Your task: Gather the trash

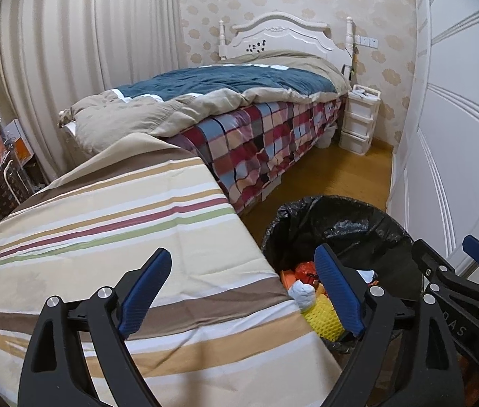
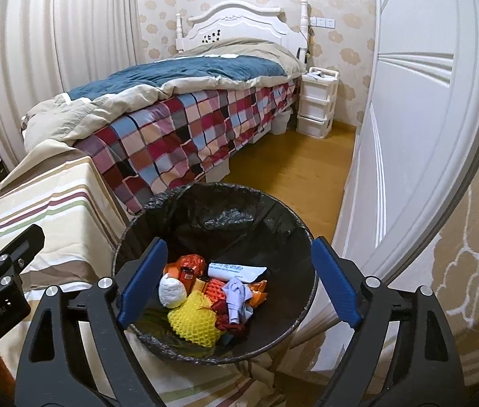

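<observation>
You are holding your right gripper [image 2: 239, 283] over the round bin lined with a black plastic bag [image 2: 293, 237], jaws spread wide and gripping nothing. The trash is lying inside: a yellow foam net sleeve [image 2: 193, 320], a white crumpled paper wad [image 2: 171, 292], orange wrappers [image 2: 190, 264]. Your left gripper [image 1: 242, 293] is hovering over the striped cloth-covered counter [image 1: 120, 217] beside the bin, jaws likewise wide and empty.

black bin liner [image 2: 185, 210]; yellow foam net [image 2: 191, 322]; checked bedsheet [image 2: 178, 132].
</observation>
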A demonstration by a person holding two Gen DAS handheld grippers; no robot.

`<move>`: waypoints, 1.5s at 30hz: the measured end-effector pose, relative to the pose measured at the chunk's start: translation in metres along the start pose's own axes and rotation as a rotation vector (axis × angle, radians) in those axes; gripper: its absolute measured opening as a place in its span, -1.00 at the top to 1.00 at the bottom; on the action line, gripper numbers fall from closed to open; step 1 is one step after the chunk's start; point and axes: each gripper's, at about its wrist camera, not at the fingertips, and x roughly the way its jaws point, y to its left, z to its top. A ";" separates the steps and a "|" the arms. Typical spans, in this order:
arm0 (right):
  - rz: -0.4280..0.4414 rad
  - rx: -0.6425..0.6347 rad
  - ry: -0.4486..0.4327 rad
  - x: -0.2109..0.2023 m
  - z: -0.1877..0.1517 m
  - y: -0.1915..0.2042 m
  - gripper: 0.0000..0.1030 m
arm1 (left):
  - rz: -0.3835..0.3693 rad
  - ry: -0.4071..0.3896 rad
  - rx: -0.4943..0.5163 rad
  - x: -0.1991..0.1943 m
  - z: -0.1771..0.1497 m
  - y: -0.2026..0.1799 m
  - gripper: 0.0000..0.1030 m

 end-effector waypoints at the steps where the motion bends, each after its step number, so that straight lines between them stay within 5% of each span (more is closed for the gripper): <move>1: 0.001 -0.002 -0.004 -0.003 0.000 0.002 -0.67 | 0.001 -0.003 -0.003 -0.003 0.000 0.002 -0.68; 24: 0.069 -0.065 -0.095 -0.079 -0.007 0.036 -0.73 | 0.063 -0.082 -0.079 -0.077 -0.023 0.058 -0.71; 45: 0.094 -0.088 -0.135 -0.106 -0.009 0.049 -0.73 | 0.075 -0.098 -0.107 -0.093 -0.029 0.072 -0.71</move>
